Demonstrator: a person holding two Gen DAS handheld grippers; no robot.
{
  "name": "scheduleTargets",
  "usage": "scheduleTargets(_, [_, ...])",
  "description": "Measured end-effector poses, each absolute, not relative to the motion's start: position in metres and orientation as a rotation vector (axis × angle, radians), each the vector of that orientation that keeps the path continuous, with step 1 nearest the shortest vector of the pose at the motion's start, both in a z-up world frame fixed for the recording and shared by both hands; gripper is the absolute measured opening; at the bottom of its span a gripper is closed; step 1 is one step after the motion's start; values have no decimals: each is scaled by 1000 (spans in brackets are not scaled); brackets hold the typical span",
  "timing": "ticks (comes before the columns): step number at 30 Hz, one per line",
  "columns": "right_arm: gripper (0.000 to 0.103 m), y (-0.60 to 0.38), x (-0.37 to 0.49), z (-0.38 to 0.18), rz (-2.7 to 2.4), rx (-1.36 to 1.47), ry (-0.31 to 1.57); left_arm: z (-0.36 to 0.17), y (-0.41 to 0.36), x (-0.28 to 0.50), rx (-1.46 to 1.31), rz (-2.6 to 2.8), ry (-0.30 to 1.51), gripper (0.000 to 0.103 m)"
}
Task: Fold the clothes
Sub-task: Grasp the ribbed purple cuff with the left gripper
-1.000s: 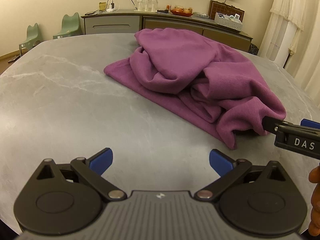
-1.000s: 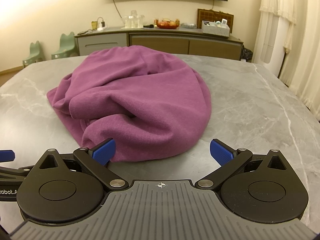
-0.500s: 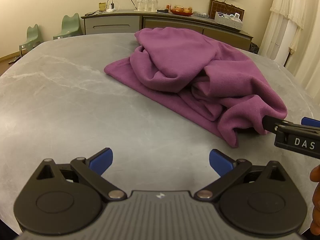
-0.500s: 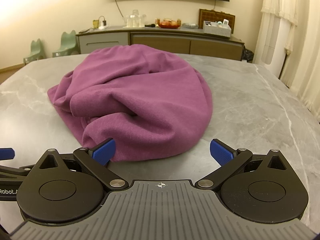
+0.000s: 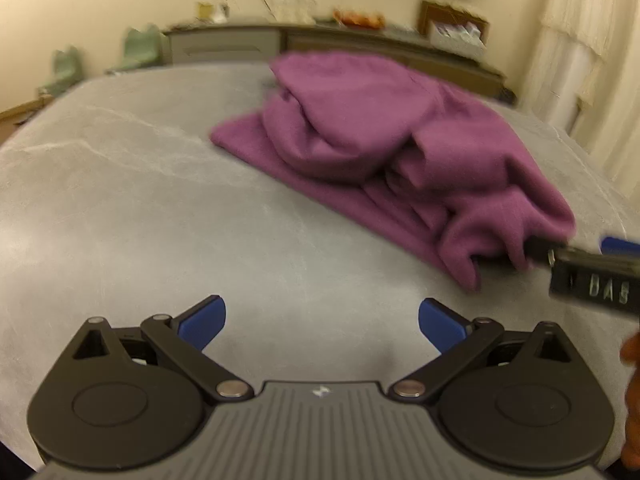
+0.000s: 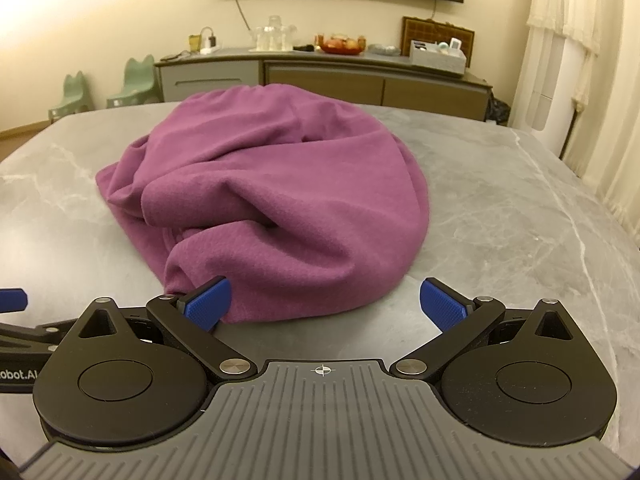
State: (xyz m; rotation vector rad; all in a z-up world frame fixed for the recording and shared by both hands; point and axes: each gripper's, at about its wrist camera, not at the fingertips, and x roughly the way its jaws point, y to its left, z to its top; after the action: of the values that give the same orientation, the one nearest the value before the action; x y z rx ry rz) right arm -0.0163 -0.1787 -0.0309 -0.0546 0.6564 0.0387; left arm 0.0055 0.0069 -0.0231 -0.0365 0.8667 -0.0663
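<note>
Broadly, a grey marbled surface (image 6: 520, 200) is filling both views, and a purple garment (image 6: 280, 200) is lying crumpled in a rounded heap near its middle, well in from every edge. Behind the far edge a long sideboard (image 6: 320, 80) is standing against the wall, carrying glassware and a bowl of fruit, with two pale green stools (image 6: 136, 80) sitting to one side and a white curtain (image 6: 568, 20) hanging at the other.

From the left wrist view, which is blurring, the garment (image 5: 400, 152) is spreading as a flat layer with bunched folds piled on top.

Both pairs of tongs are standing released, jaws spread wide, grasping nothing. The right tongs (image 6: 324, 300) are sitting at the near rim of the heap, the left blue pad (image 6: 208, 304) touching or just beside the cloth while the other pad is over bare surface. In the left wrist view the right tongs (image 5: 580, 264) are reaching against the heap's near corner, cloth draping over one finger. The left tongs (image 5: 320, 320) are hovering over bare surface, apart from the garment.

A bit of a hand (image 5: 632, 400) is showing at the right edge of the left wrist view.
</note>
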Motion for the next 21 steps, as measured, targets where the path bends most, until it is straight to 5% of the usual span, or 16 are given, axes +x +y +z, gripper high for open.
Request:
scheduleTargets(2, [89,-180,-19,-29,78,-44,639,-28,4,4,28,-71,866,103])
scheduleTargets(4, [51,-180,-20,-27,112,-35,634,-29,4,0,70,-56,842,64])
scheduleTargets(5, [38,-180,-19,-27,131,-27,639,-28,5,0,67,-62,835,56])
scheduleTargets(6, [23,-181,-18,-27,145,-17,647,-26,7,1,59,-64,835,31])
scheduleTargets(7, [13,-181,-18,-28,153,-12,652,-25,9,2,53,-64,836,8])
scheduleTargets(8, [9,-181,-17,-28,160,-9,654,-25,10,4,48,-59,838,4])
scheduleTargets(11, [2,-181,-13,-31,182,10,666,-23,16,11,28,-75,849,9])
scheduleTargets(12, [2,-180,-13,-31,174,0,658,-21,19,13,15,-80,849,22])
scheduleTargets(13, [9,-178,-13,-31,163,-14,647,-18,22,15,-3,-88,843,52])
scheduleTargets(14, [22,-177,-13,-31,151,-28,636,-14,25,17,-21,-96,830,67])
scheduleTargets(15, [47,-176,-14,-28,135,-42,610,-8,29,19,-37,-103,805,88])
scheduleTargets(16, [71,-175,-17,-24,118,-55,578,-2,32,21,-48,-106,780,97])
scheduleTargets(18, [96,-174,-21,-16,90,-74,515,10,35,31,-56,-108,743,101])
scheduleTargets(21, [97,-168,-19,-11,78,-107,465,19,29,63,-33,-120,732,103])
